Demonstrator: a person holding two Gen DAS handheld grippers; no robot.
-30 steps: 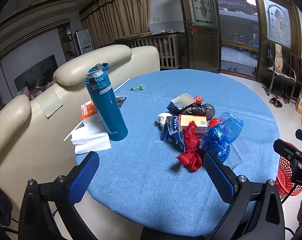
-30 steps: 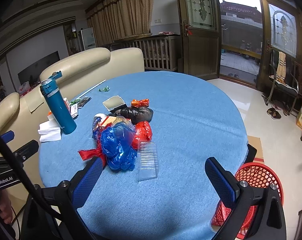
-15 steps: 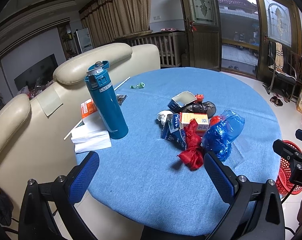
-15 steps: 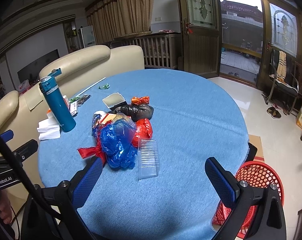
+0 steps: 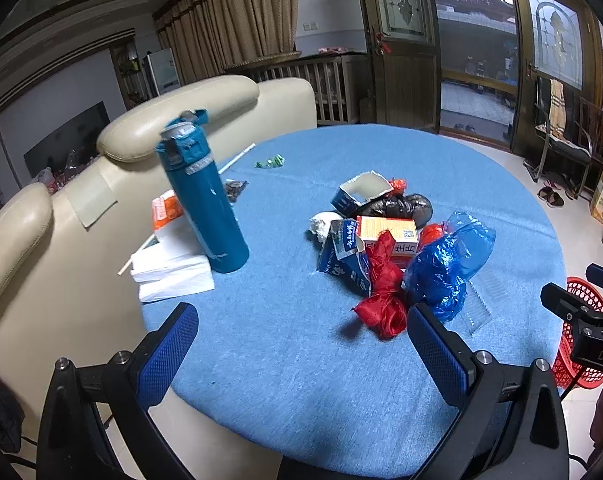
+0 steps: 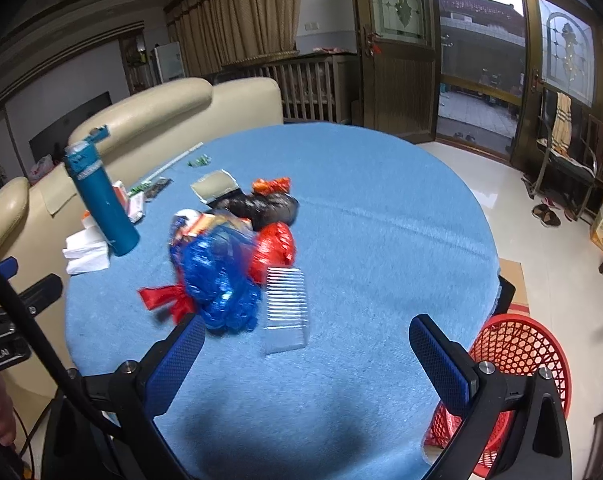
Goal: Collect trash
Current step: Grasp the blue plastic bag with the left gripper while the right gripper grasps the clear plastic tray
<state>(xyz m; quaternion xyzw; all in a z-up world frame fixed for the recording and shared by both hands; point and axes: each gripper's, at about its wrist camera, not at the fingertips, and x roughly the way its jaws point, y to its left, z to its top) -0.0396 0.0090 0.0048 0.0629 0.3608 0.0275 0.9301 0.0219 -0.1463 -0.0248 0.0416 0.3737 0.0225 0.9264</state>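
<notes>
Both claws you held level above the near edge of the blue table (image 6: 381,240), spread wide and empty: left gripper (image 5: 301,344), right gripper (image 6: 307,354). Trash pile (image 5: 385,240) lay ahead of the left; red basket (image 6: 517,344) beside the right fingertip.

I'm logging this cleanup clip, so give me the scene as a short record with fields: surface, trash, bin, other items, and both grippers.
surface: round table with blue cloth
trash: pile mid-table, with blue bag, red bag, black bag, cartons, clear tray
bin: red basket on the floor by the table's edge
other items: teal bottle upright beside tissues
left gripper: jaws open, empty, short of the pile
right gripper: jaws open, empty, near the tray
</notes>
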